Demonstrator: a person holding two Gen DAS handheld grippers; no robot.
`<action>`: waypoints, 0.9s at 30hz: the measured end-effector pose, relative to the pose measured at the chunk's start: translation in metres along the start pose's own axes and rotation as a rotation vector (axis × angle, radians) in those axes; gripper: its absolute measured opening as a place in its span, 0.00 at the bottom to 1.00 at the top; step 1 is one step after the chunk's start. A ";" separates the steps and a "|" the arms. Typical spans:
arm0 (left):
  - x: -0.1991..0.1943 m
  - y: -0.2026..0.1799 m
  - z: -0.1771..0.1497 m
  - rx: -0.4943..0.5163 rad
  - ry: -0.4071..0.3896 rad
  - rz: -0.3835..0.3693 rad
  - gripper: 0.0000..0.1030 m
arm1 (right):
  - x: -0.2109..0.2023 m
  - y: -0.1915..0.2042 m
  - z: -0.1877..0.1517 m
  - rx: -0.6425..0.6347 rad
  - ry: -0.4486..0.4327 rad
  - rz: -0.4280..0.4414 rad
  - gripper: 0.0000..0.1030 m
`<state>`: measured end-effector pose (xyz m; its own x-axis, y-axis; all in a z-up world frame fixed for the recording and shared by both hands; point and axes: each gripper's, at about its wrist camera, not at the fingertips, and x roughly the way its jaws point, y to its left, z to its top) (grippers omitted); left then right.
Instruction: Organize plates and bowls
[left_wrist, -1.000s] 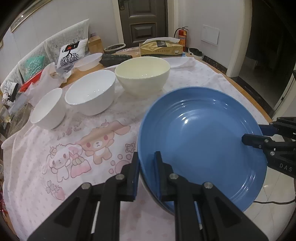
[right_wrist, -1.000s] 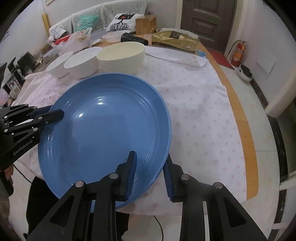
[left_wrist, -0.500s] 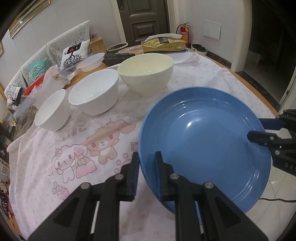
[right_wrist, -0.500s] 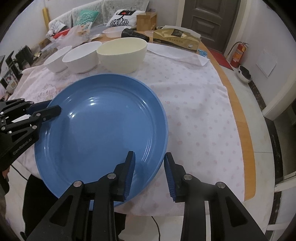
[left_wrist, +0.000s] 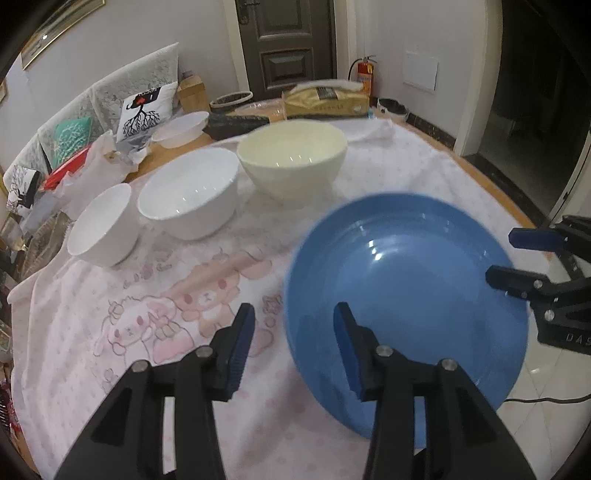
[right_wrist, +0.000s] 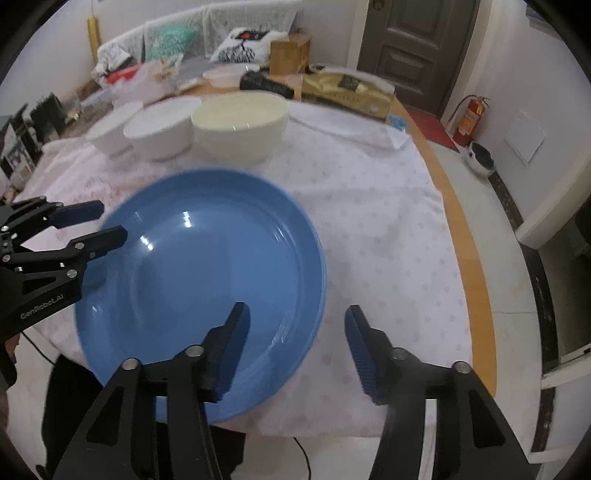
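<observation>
From the left wrist view, the left tongs (left_wrist: 293, 328) are spread wide now, where half a second ago they pinched the near rim of the blue plate (left_wrist: 406, 295); the rim sits loose between the two fingers, touching neither as far as I can tell. Across the plate, the right tongs (left_wrist: 517, 258) are spread too, with "DAS" legible on their body. Beyond the left tongs stand three bowls in a row: small white (left_wrist: 101, 230), larger white (left_wrist: 190, 201), cream (left_wrist: 291, 162). From the right wrist view, the right tongs (right_wrist: 297, 338) are likewise open after gripping the plate (right_wrist: 207, 280) a moment before, its edge lying between the fingers; the plate overhangs the tablecloth (right_wrist: 369, 221) edge towards me. The left tongs (right_wrist: 92, 225), opposite, read "GenRobot.AI". Both grips released suggests the plate has been set down, probably finishing its placement in front of the bowls.
</observation>
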<state>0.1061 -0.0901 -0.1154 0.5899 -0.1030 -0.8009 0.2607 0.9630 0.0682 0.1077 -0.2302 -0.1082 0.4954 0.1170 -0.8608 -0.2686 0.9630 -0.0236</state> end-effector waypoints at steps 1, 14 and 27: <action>-0.004 0.006 0.004 -0.009 -0.011 -0.003 0.44 | -0.003 0.002 0.003 -0.005 -0.018 0.013 0.57; 0.004 0.127 0.071 -0.177 0.011 0.014 0.51 | 0.006 0.083 0.086 -0.191 -0.238 0.225 0.90; 0.088 0.170 0.094 -0.294 0.152 -0.021 0.38 | 0.096 0.138 0.136 -0.211 -0.082 0.264 0.90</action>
<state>0.2743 0.0407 -0.1180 0.4606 -0.1063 -0.8812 0.0270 0.9940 -0.1058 0.2300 -0.0527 -0.1248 0.4483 0.3823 -0.8080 -0.5568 0.8266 0.0822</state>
